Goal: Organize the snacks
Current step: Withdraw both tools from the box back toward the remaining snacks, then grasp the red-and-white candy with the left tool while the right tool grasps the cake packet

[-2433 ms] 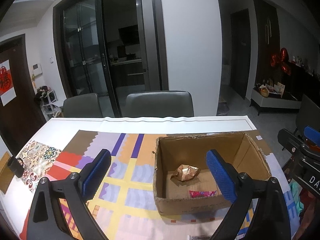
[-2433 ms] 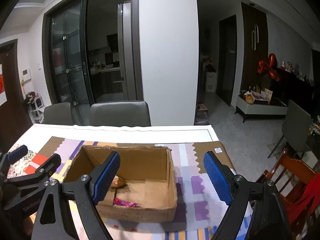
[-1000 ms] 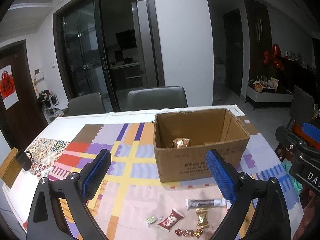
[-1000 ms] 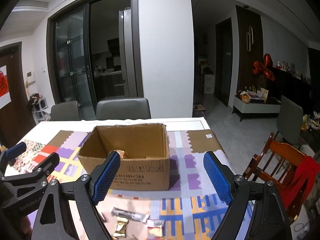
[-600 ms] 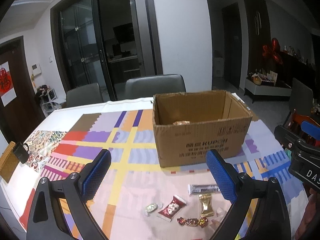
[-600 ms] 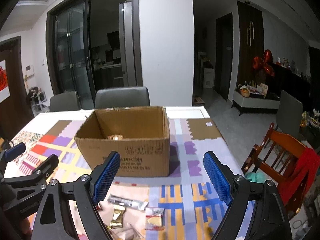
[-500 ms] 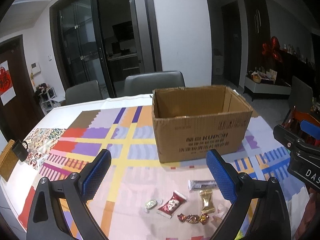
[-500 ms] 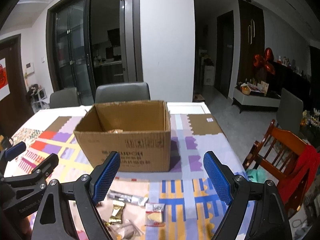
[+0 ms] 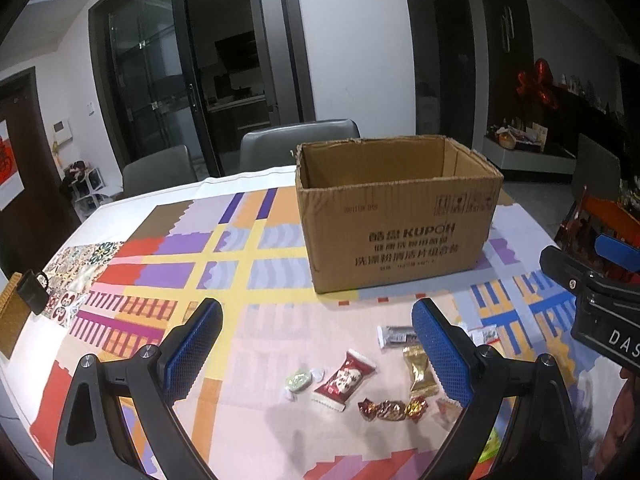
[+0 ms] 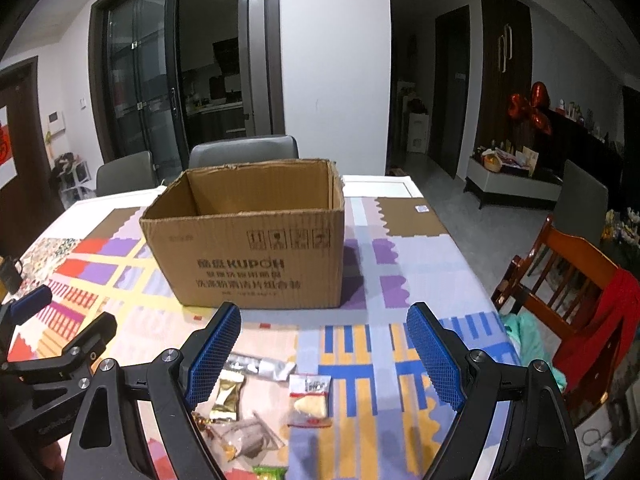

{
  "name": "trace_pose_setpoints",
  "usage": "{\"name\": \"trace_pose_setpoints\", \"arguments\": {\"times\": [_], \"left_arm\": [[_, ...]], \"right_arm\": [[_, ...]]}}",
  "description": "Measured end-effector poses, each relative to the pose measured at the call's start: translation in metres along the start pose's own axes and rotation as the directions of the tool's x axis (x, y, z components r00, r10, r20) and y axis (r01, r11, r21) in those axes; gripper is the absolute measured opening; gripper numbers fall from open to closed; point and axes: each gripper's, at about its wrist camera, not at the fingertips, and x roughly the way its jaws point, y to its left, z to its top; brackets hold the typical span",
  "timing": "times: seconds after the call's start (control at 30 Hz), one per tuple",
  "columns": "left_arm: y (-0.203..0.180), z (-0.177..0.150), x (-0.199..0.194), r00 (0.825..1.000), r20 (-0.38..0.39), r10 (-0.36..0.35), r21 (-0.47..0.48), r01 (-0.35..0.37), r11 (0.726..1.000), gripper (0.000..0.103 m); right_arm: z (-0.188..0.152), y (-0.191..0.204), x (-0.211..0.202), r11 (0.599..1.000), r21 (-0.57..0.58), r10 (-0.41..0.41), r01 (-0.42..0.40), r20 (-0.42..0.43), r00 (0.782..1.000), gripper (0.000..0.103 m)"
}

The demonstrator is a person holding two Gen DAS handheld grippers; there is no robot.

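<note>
An open cardboard box (image 9: 400,216) stands on the patterned tablecloth; it also shows in the right wrist view (image 10: 252,240). Several wrapped snacks lie in front of it: a red packet (image 9: 344,378), a green candy (image 9: 299,380), a gold packet (image 9: 419,368), a silver bar (image 9: 396,335), small red and gold candies (image 9: 390,408). The right wrist view shows the silver bar (image 10: 258,366), the gold packet (image 10: 228,398) and a clear packet with a red strip (image 10: 310,400). My left gripper (image 9: 316,354) is open and empty above the snacks. My right gripper (image 10: 324,356) is open and empty.
Two grey chairs (image 9: 300,146) stand behind the table. A wooden chair with a red cloth (image 10: 580,292) stands off the right edge. A dark small object (image 9: 33,290) lies at the table's left edge. The right gripper's body (image 9: 596,300) shows at the left view's right.
Both grippers have pulled back from above the box and dropped lower toward the near table edge. The box's inside is now hidden, and the loose snacks have come into view.
</note>
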Motion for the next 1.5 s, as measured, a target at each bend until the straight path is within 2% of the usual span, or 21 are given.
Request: {"name": "trace_pose_setpoints", "arguments": {"times": [0.4, 0.97, 1.37, 1.5], "left_arm": [[0.003, -0.034, -0.010, 1.000, -0.023, 0.001, 0.036, 0.000, 0.999, 0.097], [0.011, -0.087, 0.010, 0.991, -0.125, -0.043, 0.022, 0.046, 0.999, 0.093], [0.008, -0.088, 0.046, 0.989, -0.139, -0.051, 0.071, 0.062, 0.996, 0.080], [0.004, -0.085, 0.060, 0.986, -0.151, -0.064, 0.100, 0.080, 0.992, 0.071]], "right_arm": [[-0.039, 0.016, -0.005, 0.999, -0.029, 0.040, -0.043, -0.074, 0.996, 0.086], [-0.089, 0.040, 0.016, 0.991, -0.093, 0.075, -0.094, -0.189, 0.979, 0.086], [-0.103, 0.052, 0.044, 0.986, -0.109, 0.093, -0.125, -0.259, 0.961, 0.079], [-0.104, 0.053, 0.056, 0.987, -0.097, 0.096, -0.128, -0.278, 0.956, 0.073]]}}
